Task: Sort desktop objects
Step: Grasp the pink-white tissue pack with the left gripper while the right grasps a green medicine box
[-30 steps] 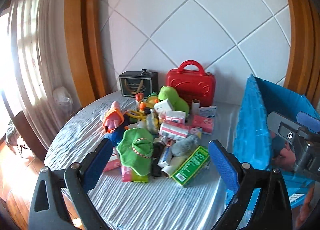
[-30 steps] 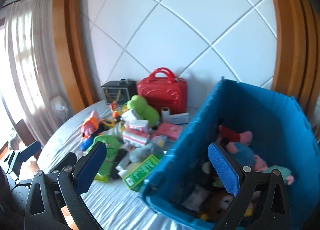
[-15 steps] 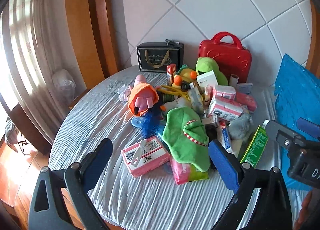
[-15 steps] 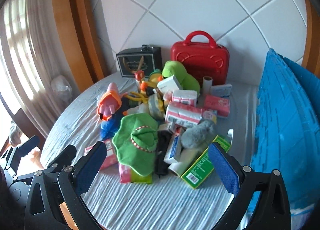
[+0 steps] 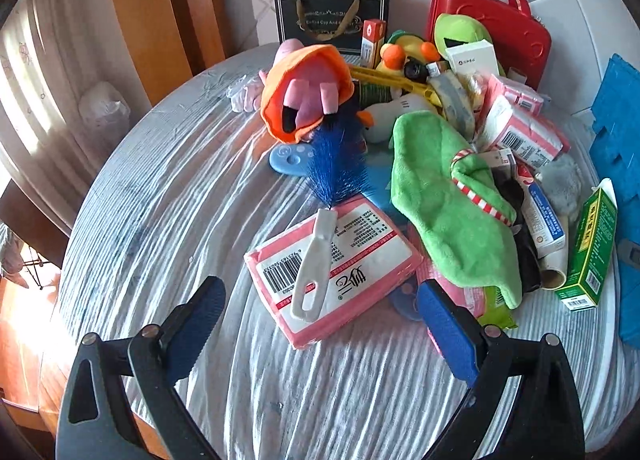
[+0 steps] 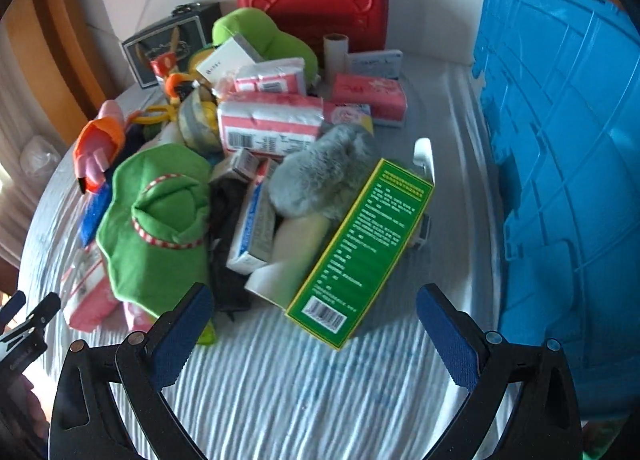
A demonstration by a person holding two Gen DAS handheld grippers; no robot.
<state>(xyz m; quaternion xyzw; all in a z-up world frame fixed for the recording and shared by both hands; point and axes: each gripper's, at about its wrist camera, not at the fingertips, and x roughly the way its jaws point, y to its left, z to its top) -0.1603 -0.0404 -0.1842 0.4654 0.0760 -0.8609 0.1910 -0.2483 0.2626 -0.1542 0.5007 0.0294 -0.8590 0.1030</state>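
While the left claw [image 5: 320,324] hangs wide open and empty over the striped surface [image 5: 160,195], a pink tissue pack [image 5: 340,260] lies just ahead at twelve o'clock, a white-handled blue brush [image 5: 320,252] resting across it, and a green plush hat [image 5: 444,195] slumps at one o'clock against the heap. Over to the right wrist view: the right claw [image 6: 316,328] is spread wide too, gripping nothing, with a green box [image 6: 360,252] propped on the pile at twelve o'clock, a grey plush [image 6: 320,175] touching its far end, and the blue bin [image 6: 560,163] at two o'clock.
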